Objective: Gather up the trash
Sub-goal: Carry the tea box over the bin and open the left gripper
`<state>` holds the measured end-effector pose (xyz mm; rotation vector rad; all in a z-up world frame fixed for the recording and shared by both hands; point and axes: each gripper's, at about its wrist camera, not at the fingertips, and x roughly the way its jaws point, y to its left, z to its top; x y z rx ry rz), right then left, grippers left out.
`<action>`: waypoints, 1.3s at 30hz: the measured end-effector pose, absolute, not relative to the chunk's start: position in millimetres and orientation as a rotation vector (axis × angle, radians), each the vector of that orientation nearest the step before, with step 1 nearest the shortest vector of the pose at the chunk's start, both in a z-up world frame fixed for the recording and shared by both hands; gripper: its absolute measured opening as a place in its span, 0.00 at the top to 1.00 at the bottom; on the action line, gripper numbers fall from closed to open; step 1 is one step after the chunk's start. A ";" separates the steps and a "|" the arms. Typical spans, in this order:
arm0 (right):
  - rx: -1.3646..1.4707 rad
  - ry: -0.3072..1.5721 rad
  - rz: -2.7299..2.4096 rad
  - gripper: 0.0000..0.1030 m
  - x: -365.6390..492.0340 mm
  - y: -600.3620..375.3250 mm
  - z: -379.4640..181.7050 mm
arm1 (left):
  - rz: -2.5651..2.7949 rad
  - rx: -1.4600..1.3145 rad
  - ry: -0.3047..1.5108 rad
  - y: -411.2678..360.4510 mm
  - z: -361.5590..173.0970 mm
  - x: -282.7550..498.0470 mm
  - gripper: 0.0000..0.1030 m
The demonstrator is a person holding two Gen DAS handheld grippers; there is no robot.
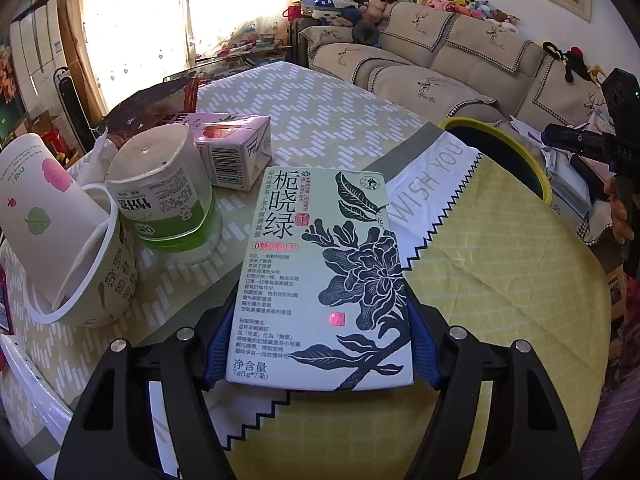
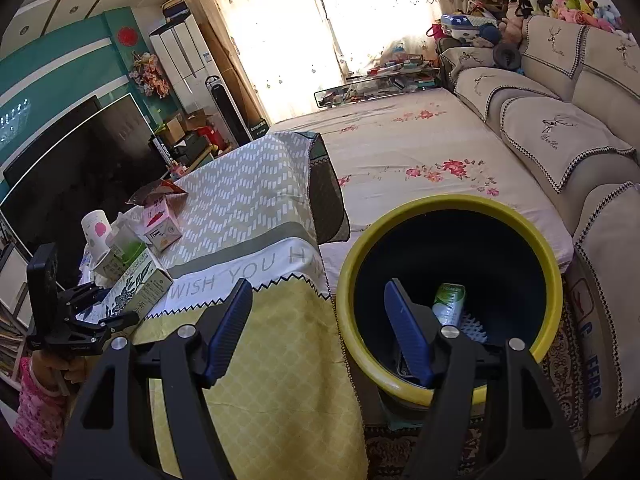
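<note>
Left gripper point(image 1: 320, 344) clamped on the tea box point(image 1: 324, 276), pads touching both long sides; box lies flat on the table point(image 1: 328, 120). Right gripper point(image 2: 320, 332) released, empty, over the bin point(image 2: 360, 240). Step: pickup. Next: lift, carry to the bin at 2 o'clock, drop. Cups point(image 1: 160, 188) remain at 10 o'clock.

- Daylight floods through the curtained window point(image 2: 320, 20), which burns out to white in both views.
- The television point(image 2: 80, 160) and the inside of the yellow-rimmed bin point(image 2: 452, 204) stay dark against that backlight.
- The tea box point(image 1: 324, 280) is evenly lit, its print sharp.
- Fisheye bending curves the sofa point(image 1: 460, 64); black vignetting rounds every corner.
</note>
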<state>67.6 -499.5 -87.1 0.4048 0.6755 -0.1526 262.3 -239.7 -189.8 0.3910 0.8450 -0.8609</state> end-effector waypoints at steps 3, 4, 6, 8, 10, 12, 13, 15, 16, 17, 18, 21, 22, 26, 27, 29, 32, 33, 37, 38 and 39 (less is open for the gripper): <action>0.409 0.662 -0.155 0.37 62.3 -502.8 -82.4 | -0.856 0.373 0.859 -240.2 -188.3 258.3 0.31; 0.409 0.654 -0.154 0.37 60.1 -503.5 -80.5 | -0.851 0.368 0.861 -240.6 -187.4 256.5 0.31; 0.407 0.640 -0.155 0.37 56.7 -505.1 -77.4 | -0.854 0.353 0.860 -241.9 -183.5 251.5 0.31; 0.401 0.635 -0.158 0.37 53.9 -506.5 -75.3 | -0.862 0.345 0.854 -244.7 -177.3 244.6 0.31; 0.399 0.633 -0.157 0.37 51.4 -508.3 -74.7 | -0.871 0.356 0.844 -252.0 -169.7 234.6 0.31; 0.397 0.634 -0.156 0.36 49.0 -510.1 -74.8 | -0.886 0.367 0.837 -259.9 -161.1 224.9 0.31; 0.395 0.634 -0.157 0.36 47.1 -511.6 -74.6 | -0.891 0.374 0.834 -264.6 -156.3 219.7 0.31; 0.391 0.633 -0.160 0.36 43.3 -514.5 -73.4 | -0.906 0.383 0.827 -275.9 -145.5 209.1 0.31; 0.389 0.631 -0.163 0.36 41.6 -515.9 -72.3 | -0.917 0.389 0.824 -282.2 -140.2 204.1 0.31; 0.385 0.629 -0.169 0.36 38.7 -518.1 -71.3 | -0.932 0.396 0.820 -289.8 -134.6 198.6 0.31; 0.382 0.626 -0.179 0.36 34.8 -520.2 -70.6 | -0.948 0.405 0.815 -297.2 -128.3 193.5 0.31; 0.369 0.615 -0.232 0.35 22.0 -531.4 -68.3 | -1.000 0.433 0.826 -325.0 -115.6 180.1 0.31; 0.367 0.610 -0.260 0.35 17.4 -536.7 -67.8 | -1.017 0.443 0.834 -336.4 -112.9 176.4 0.31; 0.385 0.576 -0.356 0.34 -1.2 -561.8 -67.3 | -1.049 0.515 0.849 -386.5 -109.4 161.0 0.31; 0.399 0.570 -0.370 0.34 -6.7 -569.5 -68.4 | -1.056 0.535 0.851 -399.4 -109.3 157.7 0.31; 0.425 0.556 -0.383 0.34 -16.7 -582.0 -70.6 | -1.077 0.575 0.858 -427.9 -110.5 152.3 0.31; 0.455 0.535 -0.413 0.34 -30.9 -598.8 -72.0 | -1.098 0.631 0.876 -471.1 -116.2 147.7 0.31; 0.461 0.528 -0.423 0.34 -35.0 -603.6 -71.8 | -1.103 0.645 0.884 -483.3 -119.0 148.4 0.31; 0.489 0.497 -0.447 0.34 -50.0 -618.5 -71.1 | -1.098 0.717 0.912 -531.4 -136.9 149.4 0.31; 0.495 0.491 -0.453 0.33 -53.8 -621.4 -71.1 | -1.099 0.733 0.922 -541.1 -141.6 150.4 0.31; 0.501 0.486 -0.458 0.33 -56.7 -624.3 -71.4 | -1.097 0.744 0.935 -549.9 -146.7 152.6 0.31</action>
